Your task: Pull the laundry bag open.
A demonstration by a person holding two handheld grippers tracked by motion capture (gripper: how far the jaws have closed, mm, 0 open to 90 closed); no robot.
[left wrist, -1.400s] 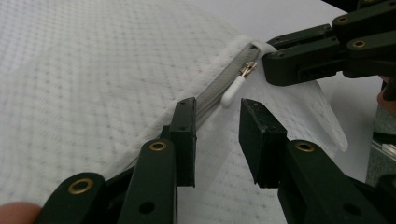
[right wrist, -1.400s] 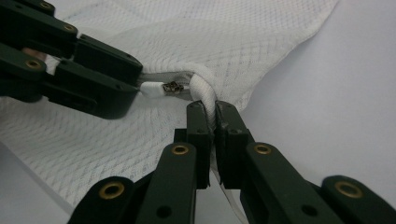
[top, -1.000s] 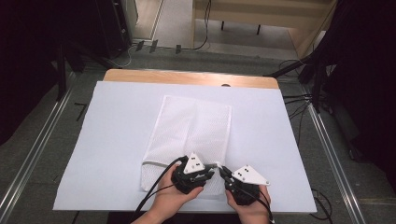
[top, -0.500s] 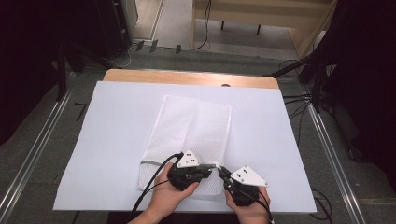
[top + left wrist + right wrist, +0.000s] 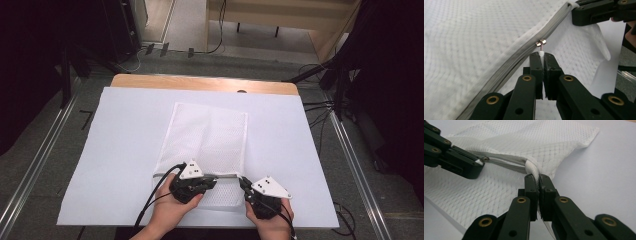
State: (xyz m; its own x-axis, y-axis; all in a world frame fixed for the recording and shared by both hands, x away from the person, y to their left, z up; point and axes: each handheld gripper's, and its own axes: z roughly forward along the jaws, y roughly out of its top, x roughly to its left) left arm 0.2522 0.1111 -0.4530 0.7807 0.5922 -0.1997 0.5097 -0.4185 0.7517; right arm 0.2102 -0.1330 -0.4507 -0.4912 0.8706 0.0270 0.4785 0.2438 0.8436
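Note:
A white mesh bag (image 5: pixel 210 132) lies flat on the white table cover (image 5: pixel 125 150), its grey zipper (image 5: pixel 226 175) running across the near end. My left gripper (image 5: pixel 214 180) is shut on the white zipper pull tab (image 5: pixel 541 53), just behind the metal slider (image 5: pixel 540 43). My right gripper (image 5: pixel 244 183) is shut on the bag's thick rolled edge (image 5: pixel 533 169) at the zipper's right end. In the right gripper view the left gripper (image 5: pixel 477 166) sits at the left on the zipper (image 5: pixel 504 161). In the left gripper view the right gripper (image 5: pixel 596 12) shows at the top right.
The table's wooden far edge (image 5: pixel 200 82) shows beyond the cover. Metal rails (image 5: pixel 35 165) run along both sides on the floor, with cables (image 5: pixel 320 107) at the right. Bare cover lies left and right of the bag.
My left gripper has moved a little to the left along the zipper, away from the right gripper, with the pull in its jaws. The right gripper has stayed put.

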